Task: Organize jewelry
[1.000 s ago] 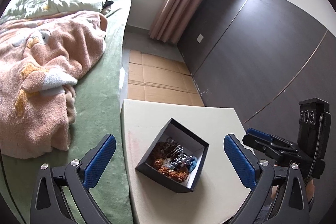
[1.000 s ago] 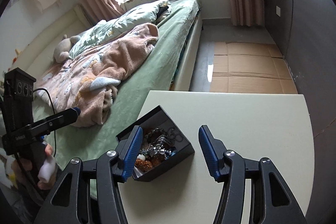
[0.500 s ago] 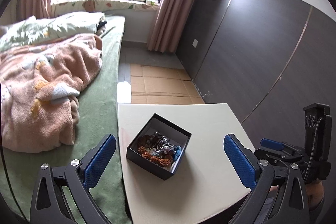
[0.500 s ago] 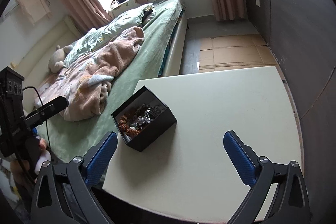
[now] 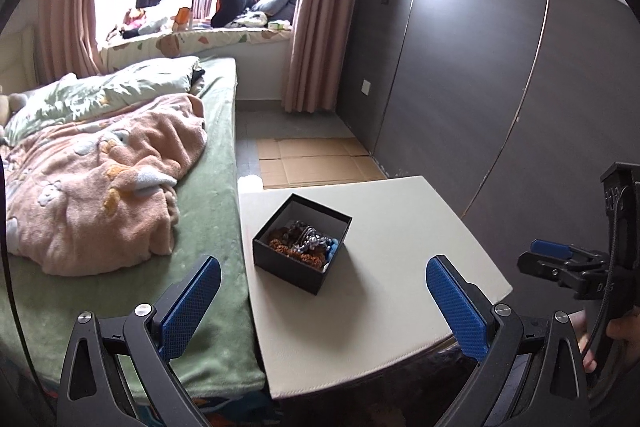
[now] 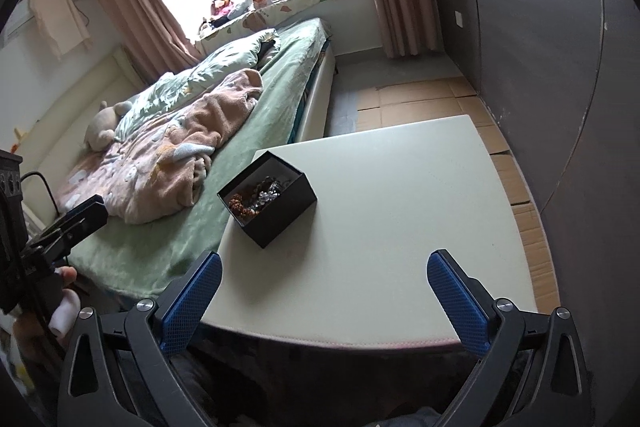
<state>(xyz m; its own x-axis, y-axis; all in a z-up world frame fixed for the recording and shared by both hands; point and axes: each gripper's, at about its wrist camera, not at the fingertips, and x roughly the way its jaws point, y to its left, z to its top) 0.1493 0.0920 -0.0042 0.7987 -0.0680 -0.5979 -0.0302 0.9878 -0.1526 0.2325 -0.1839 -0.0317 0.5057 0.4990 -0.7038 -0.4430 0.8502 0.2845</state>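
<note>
A black open box (image 5: 296,263) stands on the cream table (image 5: 400,227) near its left edge; it also shows in the right wrist view (image 6: 280,215). It holds a tangle of jewelry (image 5: 306,245) with brown beads, silver chains and blue beads, also seen in the right wrist view (image 6: 256,197). My left gripper (image 5: 322,307) is open and empty, held back above the table's near edge. My right gripper (image 6: 324,303) is open and empty, also back from the box. The right gripper also shows at the far right of the left wrist view (image 5: 560,263).
A bed (image 5: 212,227) with a green sheet and a pink blanket (image 5: 100,179) lies against the table's left side. A dark panelled wall (image 5: 500,87) runs along the right. Flattened cardboard (image 5: 316,163) covers the floor beyond the table.
Both grippers have pulled back and up from the box, which now looks smaller and farther. The right gripper's jaws have opened wide from a narrower gap.
</note>
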